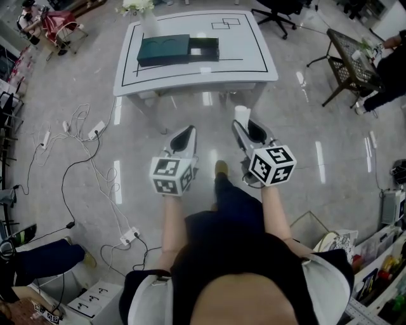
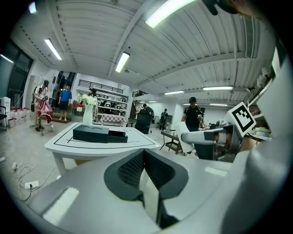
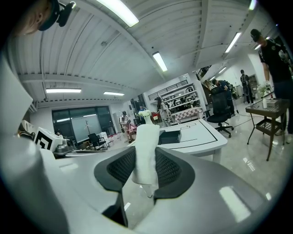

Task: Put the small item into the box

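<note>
A dark box (image 1: 163,51) with its drawer part (image 1: 204,47) pulled out lies on the white table (image 1: 254,60) ahead of me. Both grippers hang over the floor, short of the table's near edge. My right gripper (image 1: 246,130) is shut on a small white rolled item (image 1: 242,116), which stands up between the pads (image 3: 171,169) as a pale strip (image 3: 146,137). My left gripper (image 1: 185,136) is shut with nothing in it, its pads meeting at the tips (image 2: 143,151). The box (image 2: 91,133) shows beyond it, and the box (image 3: 168,136) also shows in the right gripper view.
Cables and power strips (image 1: 82,133) trail over the floor at the left. A black office chair (image 1: 279,13) stands behind the table. A dark side table (image 1: 349,60) and a person (image 1: 390,82) are at the right. A vase of flowers (image 1: 141,9) is at the table's far end.
</note>
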A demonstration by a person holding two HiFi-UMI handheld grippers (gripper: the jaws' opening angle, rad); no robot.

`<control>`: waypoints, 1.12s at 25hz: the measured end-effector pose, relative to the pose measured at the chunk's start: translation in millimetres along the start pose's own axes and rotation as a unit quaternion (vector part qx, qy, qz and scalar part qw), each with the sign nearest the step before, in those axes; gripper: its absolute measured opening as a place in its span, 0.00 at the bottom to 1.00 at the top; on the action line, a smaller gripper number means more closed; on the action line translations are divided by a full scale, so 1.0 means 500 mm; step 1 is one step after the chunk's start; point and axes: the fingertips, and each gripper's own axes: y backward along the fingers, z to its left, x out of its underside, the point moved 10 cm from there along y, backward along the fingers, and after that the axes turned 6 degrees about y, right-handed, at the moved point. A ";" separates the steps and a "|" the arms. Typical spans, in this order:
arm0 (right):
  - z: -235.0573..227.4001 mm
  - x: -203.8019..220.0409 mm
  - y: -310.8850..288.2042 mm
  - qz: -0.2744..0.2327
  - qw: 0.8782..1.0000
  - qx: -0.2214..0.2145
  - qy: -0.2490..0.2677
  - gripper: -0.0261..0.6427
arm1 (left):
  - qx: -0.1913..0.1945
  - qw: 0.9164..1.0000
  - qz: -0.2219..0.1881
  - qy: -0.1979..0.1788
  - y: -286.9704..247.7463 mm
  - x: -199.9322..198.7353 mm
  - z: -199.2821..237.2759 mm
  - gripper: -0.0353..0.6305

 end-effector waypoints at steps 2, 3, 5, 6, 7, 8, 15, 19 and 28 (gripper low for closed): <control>-0.009 -0.003 -0.010 0.002 1.000 -0.001 -0.001 0.23 | -0.002 1.000 0.002 0.000 -0.010 -0.003 0.003 0.07; -0.013 -0.004 -0.016 0.004 1.000 -0.002 -0.001 0.23 | -0.003 1.000 0.002 0.000 -0.016 -0.004 0.006 0.07; -0.021 -0.008 -0.028 0.005 1.000 -0.006 0.000 0.23 | -0.006 1.000 0.002 0.001 -0.026 -0.007 0.010 0.07; -0.026 -0.010 -0.033 0.006 1.000 -0.007 0.001 0.23 | -0.007 1.000 0.001 0.001 -0.032 -0.009 0.013 0.07; -0.030 -0.013 -0.038 0.005 1.000 -0.009 0.001 0.23 | -0.009 1.000 0.000 0.002 -0.038 -0.012 0.015 0.07; -0.034 -0.016 -0.043 0.005 1.000 -0.010 0.002 0.23 | -0.009 1.000 0.000 0.002 -0.044 -0.015 0.017 0.07; -0.059 -0.031 -0.069 0.005 1.000 -0.012 0.001 0.23 | -0.010 1.000 -0.001 0.001 -0.082 -0.028 0.029 0.07; -0.070 -0.033 -0.082 0.007 1.000 -0.012 0.000 0.23 | -0.007 1.000 0.004 0.001 -0.103 -0.029 0.035 0.07; -0.105 -0.042 -0.130 0.012 1.000 -0.014 -0.006 0.23 | -0.011 1.000 0.012 -0.001 -0.159 -0.045 0.067 0.07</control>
